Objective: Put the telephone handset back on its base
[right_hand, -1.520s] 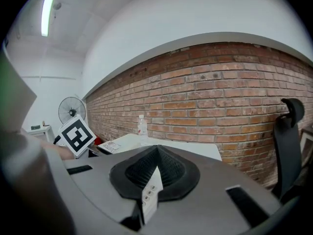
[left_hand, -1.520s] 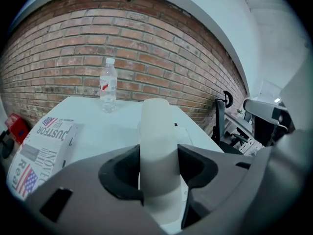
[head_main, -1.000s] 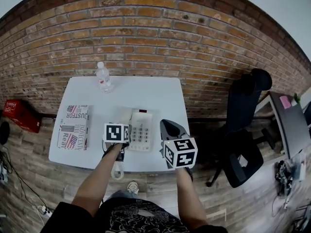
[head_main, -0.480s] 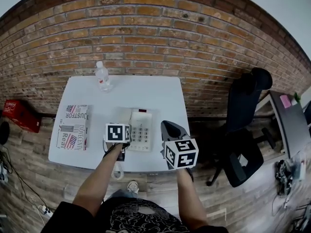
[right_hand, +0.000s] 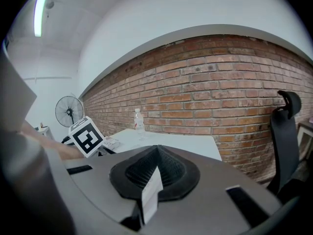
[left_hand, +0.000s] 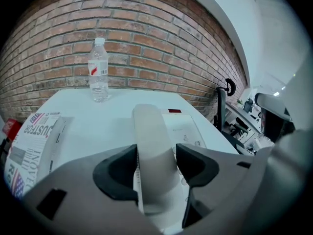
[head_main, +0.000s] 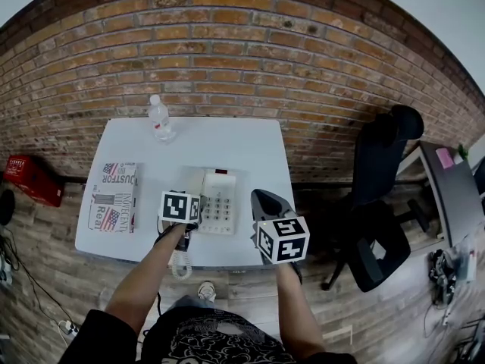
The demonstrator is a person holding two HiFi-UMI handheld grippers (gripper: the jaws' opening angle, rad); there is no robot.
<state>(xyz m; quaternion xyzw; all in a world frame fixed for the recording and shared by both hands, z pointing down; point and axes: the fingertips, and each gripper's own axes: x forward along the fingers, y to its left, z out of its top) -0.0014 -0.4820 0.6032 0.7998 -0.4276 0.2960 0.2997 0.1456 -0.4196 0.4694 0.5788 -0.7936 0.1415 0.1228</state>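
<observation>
The white telephone base [head_main: 220, 203] sits near the front edge of the white table [head_main: 227, 146]. In the left gripper view the handset [left_hand: 150, 136] lies lengthwise on the left side of the base [left_hand: 185, 129]. My left gripper [left_hand: 156, 154] straddles the handset and its jaws are opening. A thin gap shows beside the right pad, so nothing presses on the handset. In the head view this gripper [head_main: 189, 203] is at the phone's left side, and the coiled cord [head_main: 179, 265] hangs off the table edge. My right gripper [head_main: 267, 203] hovers right of the phone, its pads [right_hand: 156, 173] shut together and holding nothing.
A water bottle [head_main: 161, 120] stands at the table's back left. A printed cardboard box [head_main: 114, 197] lies at the left. A black office chair [head_main: 379, 203] stands to the right of the table. A red crate [head_main: 30, 179] sits on the floor at the left, with a brick wall behind.
My left gripper and forearm have shifted slightly to the left and back from the phone. The handset stays on the base. The right gripper has not moved.
</observation>
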